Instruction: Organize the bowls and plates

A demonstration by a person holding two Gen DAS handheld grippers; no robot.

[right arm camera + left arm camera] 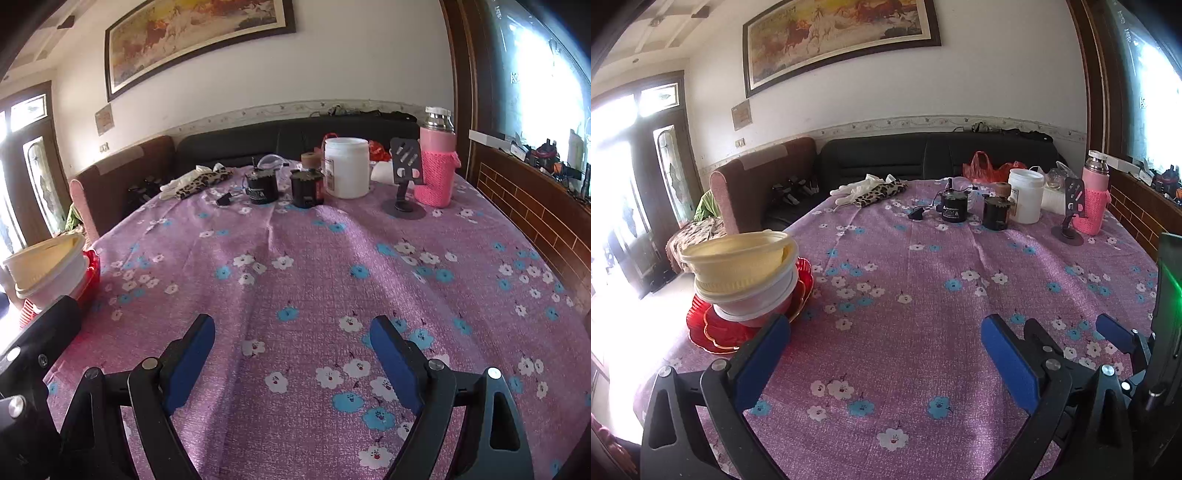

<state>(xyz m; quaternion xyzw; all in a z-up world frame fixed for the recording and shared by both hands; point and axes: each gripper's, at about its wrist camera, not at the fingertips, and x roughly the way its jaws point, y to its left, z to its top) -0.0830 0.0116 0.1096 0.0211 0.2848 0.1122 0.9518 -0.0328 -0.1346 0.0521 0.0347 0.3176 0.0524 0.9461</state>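
Observation:
At the table's left edge stands a stack: a yellow bowl [738, 258] on top, white bowls [753, 295] under it, and red gold-rimmed plates [713, 328] at the bottom. My left gripper [886, 354] is open just to the right of the stack, its left finger [764, 354] close to the plates, with only tablecloth between the jaws. In the right wrist view the same stack [48, 266] sits at the far left. My right gripper [293, 350] is open over bare cloth, holding nothing. Its blue pad [1115, 334] shows at the right of the left wrist view.
A purple floral cloth [314, 266] covers the table. At the far side stand a white tub [347, 168], a pink flask in a knitted sleeve [437, 162], a phone stand [404, 177], two black cylinders [262, 188], and a leopard cloth with gloves [201, 182]. A dark sofa [923, 155] lies behind.

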